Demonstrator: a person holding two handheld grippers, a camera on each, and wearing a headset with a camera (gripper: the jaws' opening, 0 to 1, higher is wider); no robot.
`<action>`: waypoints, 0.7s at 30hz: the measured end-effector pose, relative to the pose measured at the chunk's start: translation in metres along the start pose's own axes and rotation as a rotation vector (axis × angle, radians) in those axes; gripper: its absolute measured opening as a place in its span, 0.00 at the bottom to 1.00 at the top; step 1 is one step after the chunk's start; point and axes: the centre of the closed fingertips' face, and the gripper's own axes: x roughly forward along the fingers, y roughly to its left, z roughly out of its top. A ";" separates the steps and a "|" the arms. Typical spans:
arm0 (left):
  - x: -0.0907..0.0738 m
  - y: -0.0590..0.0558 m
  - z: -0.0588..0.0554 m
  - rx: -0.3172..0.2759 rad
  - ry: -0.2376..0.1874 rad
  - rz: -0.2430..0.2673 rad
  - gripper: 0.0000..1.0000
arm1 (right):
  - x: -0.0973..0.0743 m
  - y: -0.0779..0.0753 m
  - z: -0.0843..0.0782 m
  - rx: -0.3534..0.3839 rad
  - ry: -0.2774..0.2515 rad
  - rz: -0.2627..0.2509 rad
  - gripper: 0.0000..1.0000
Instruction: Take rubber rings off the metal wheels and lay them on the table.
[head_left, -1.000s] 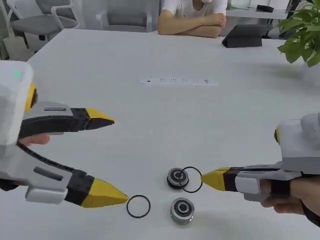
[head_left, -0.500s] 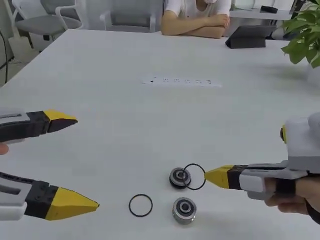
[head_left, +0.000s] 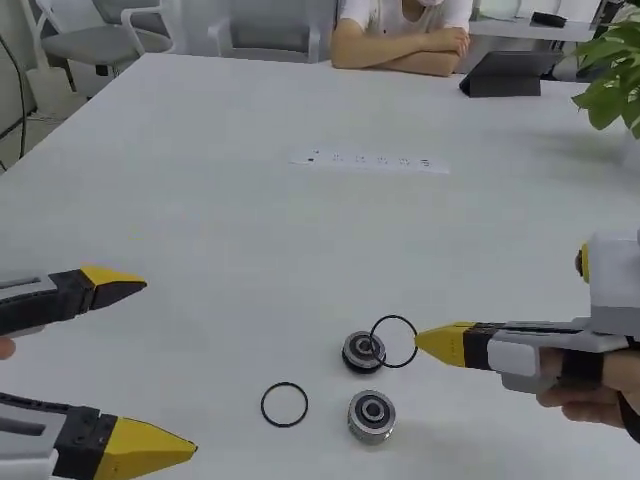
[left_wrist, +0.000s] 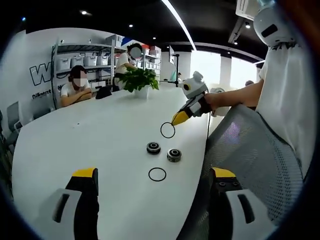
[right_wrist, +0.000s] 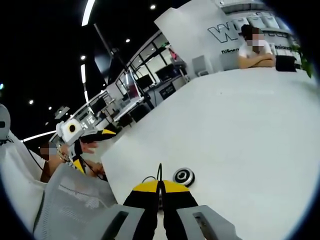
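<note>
Head view: we hold a rubber ring (head_left: 393, 318).
Right tool (head_left: 420, 340) is clamped on it; left tool (head_left: 170, 370) gapes wide, empty.

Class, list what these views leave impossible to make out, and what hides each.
Head view: the left hand-held gripper's body, cut off by the left edge.
Head view: markings on the white strip, too small.
Right gripper view: the rubber ring's shape, edge-on between the right hand-held gripper's shut jaws.
Left gripper view: wall lettering, partly behind shelving.
</note>
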 end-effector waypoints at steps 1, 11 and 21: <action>0.001 -0.001 -0.001 -0.004 0.000 -0.001 0.90 | 0.000 0.000 0.001 0.001 -0.004 -0.001 0.00; 0.008 -0.012 -0.013 -0.026 0.022 -0.009 0.90 | -0.002 0.004 0.009 0.002 -0.036 0.009 0.00; 0.013 -0.020 -0.017 -0.049 0.016 -0.026 0.89 | -0.001 0.010 0.013 -0.008 -0.047 0.022 0.00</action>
